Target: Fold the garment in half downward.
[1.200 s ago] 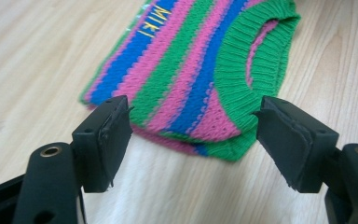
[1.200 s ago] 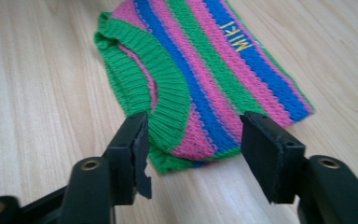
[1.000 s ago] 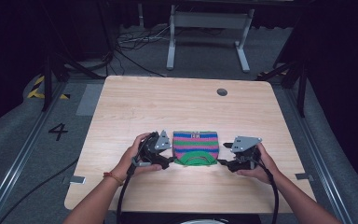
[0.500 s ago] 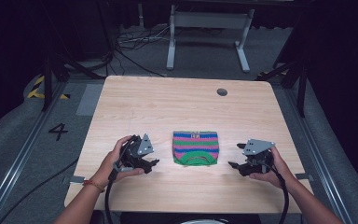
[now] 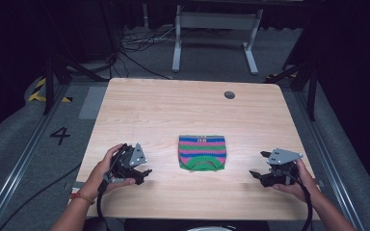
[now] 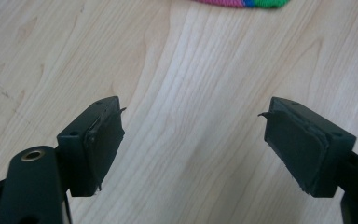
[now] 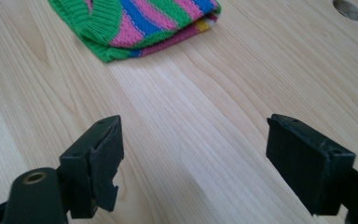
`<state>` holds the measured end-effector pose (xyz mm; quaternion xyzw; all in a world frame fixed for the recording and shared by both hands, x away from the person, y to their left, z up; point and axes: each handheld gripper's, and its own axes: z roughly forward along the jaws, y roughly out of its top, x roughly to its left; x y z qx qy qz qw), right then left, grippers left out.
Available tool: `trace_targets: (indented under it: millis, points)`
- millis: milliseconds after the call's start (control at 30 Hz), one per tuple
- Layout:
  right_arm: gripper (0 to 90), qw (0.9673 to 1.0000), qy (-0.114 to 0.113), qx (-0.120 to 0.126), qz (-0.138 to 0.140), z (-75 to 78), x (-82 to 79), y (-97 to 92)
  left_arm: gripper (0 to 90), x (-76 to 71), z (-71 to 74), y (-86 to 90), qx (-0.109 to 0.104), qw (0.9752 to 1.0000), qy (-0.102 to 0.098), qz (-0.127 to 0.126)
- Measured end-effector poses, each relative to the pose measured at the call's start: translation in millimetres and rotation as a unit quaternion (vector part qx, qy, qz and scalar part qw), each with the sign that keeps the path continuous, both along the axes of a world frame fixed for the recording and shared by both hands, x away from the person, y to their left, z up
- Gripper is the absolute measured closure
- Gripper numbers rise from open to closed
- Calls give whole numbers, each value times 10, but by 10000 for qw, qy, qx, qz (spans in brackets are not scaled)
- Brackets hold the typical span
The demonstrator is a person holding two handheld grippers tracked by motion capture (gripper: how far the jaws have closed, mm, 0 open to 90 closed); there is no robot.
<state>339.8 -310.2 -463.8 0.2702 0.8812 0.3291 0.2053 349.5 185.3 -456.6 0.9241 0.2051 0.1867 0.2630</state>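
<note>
While the folded striped knit garment point(image 5: 202, 152) lies flat near the middle of the tabletop point(image 5: 173, 108), the left hand-held gripper point(image 5: 144, 174) rests well to its left and the right hand-held gripper point(image 5: 256, 174) well to its right. Both have just been opening; their jaws stand wide apart over bare wood, nothing between them, each pointing inward at the garment.

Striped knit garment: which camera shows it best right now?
The high view: the whole folded striped knit garment lies on the table. The right gripper view shows one near corner with the green ribbing; the left gripper view catches a sliver at its top edge.
</note>
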Motion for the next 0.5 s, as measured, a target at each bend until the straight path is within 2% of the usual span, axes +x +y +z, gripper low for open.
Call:
trace_targets:
  millis: [233,333,367,500]
  points:
    - [186,9995,34,158,-283,-67,-145,-303,194,-112,-16,273,-280,9994,1,206]
    - [185,9990,160,141,-400,-109,-215,-434,194,-146,-36,374,-387,9989,108,260]
    - [183,9989,131,125,-430,-124,-239,-477,193,-166,-52,416,-431,9985,143,290]
    - [177,9976,253,312,-555,-180,-345,-671,189,-219,-104,570,-561,9972,317,383]
